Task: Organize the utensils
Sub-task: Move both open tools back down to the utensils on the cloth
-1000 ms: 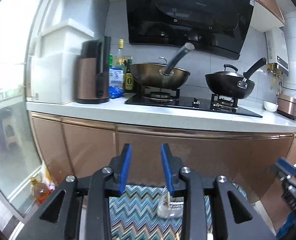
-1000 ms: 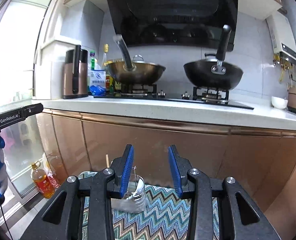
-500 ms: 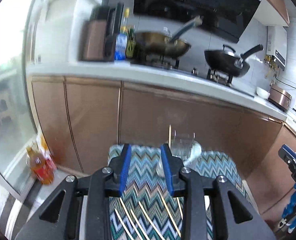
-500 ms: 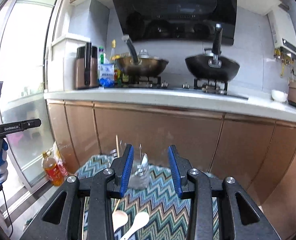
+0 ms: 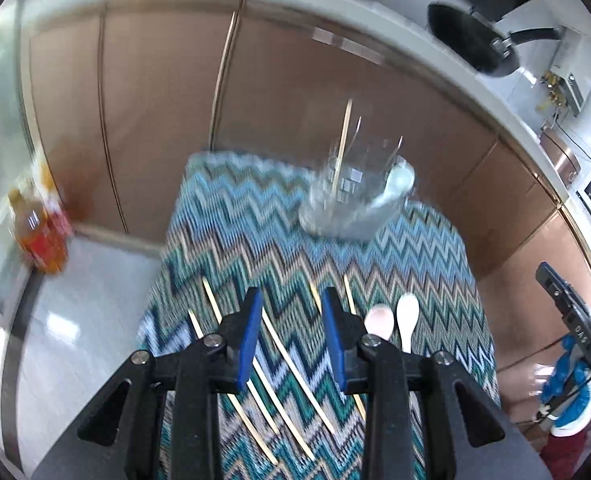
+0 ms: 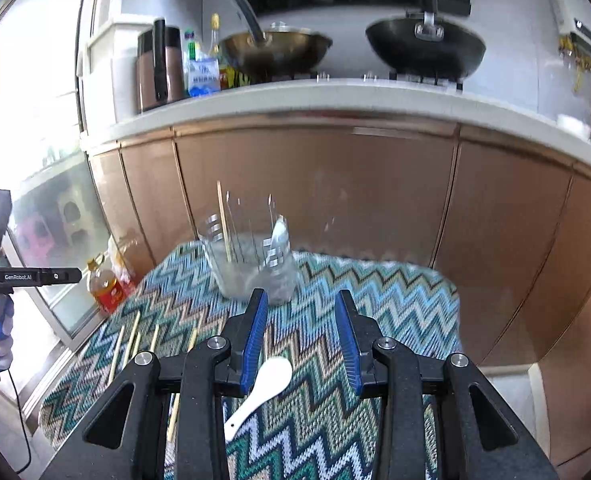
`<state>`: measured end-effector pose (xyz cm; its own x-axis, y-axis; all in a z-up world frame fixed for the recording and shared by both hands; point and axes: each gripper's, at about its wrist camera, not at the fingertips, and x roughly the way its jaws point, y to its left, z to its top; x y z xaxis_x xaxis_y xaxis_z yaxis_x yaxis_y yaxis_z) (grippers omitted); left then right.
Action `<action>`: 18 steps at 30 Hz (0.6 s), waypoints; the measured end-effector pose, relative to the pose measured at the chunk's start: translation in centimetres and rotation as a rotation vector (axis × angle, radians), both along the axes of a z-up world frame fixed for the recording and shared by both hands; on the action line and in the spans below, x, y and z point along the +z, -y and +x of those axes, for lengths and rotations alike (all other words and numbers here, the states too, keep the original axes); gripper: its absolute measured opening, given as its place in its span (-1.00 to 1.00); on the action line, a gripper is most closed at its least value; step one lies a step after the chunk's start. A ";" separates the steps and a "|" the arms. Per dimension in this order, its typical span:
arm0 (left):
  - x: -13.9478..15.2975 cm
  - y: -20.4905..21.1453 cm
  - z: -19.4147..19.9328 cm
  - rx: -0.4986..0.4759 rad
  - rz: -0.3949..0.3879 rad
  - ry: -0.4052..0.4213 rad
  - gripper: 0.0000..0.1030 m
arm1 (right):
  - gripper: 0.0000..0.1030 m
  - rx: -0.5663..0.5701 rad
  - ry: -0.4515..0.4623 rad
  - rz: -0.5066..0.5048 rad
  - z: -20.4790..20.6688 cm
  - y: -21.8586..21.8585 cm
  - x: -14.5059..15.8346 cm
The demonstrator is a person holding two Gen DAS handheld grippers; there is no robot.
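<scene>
Left wrist view: hovering over the zigzag-patterned blue-green knitted cloth (image 5: 255,216), left gripper (image 5: 291,340) with blue pads parted to a narrow gap and nothing between them, thin pale wooden chopsticks (image 5: 283,356) lying loose right beneath and running back under the jaws. Just to the right, two small spoons side by side, a pinkish plastic spoon (image 5: 379,320) and a white plastic spoon (image 5: 408,316). Farther back, clear glass holder cup (image 5: 351,196) standing upright with one chopstick and a white spoon already inside. Right wrist view: right gripper (image 6: 301,340) likewise parted and empty, poised over the white spoon's bowl. Best approach, probably: pick one chopstick only, line the pads square across it, drop low until nearly brushing the cloth, then close gently near the middle. Risk worth watching: neighbouring sticks lying close enough to be pinched together or flicked aside. Same care on the right: grip the handle, not the rounded bowl, likely to slip.
</scene>
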<state>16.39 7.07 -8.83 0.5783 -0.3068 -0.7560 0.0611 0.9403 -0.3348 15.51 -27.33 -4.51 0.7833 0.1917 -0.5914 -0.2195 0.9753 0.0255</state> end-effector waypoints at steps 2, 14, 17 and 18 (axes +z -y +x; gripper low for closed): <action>-2.1 0.1 0.8 -0.010 -0.032 -0.087 -0.44 | -0.33 0.016 -0.050 0.008 0.7 0.1 -1.4; -9.9 0.4 4.8 0.005 -0.066 -0.366 -0.46 | -0.47 0.081 -0.294 0.064 4.7 0.3 -9.0; -11.1 0.2 5.7 0.026 -0.048 -0.395 -0.46 | -0.47 0.088 -0.317 0.062 5.2 0.4 -9.8; -11.5 0.1 6.0 0.033 -0.043 -0.405 -0.46 | -0.47 0.090 -0.323 0.062 5.3 0.4 -10.0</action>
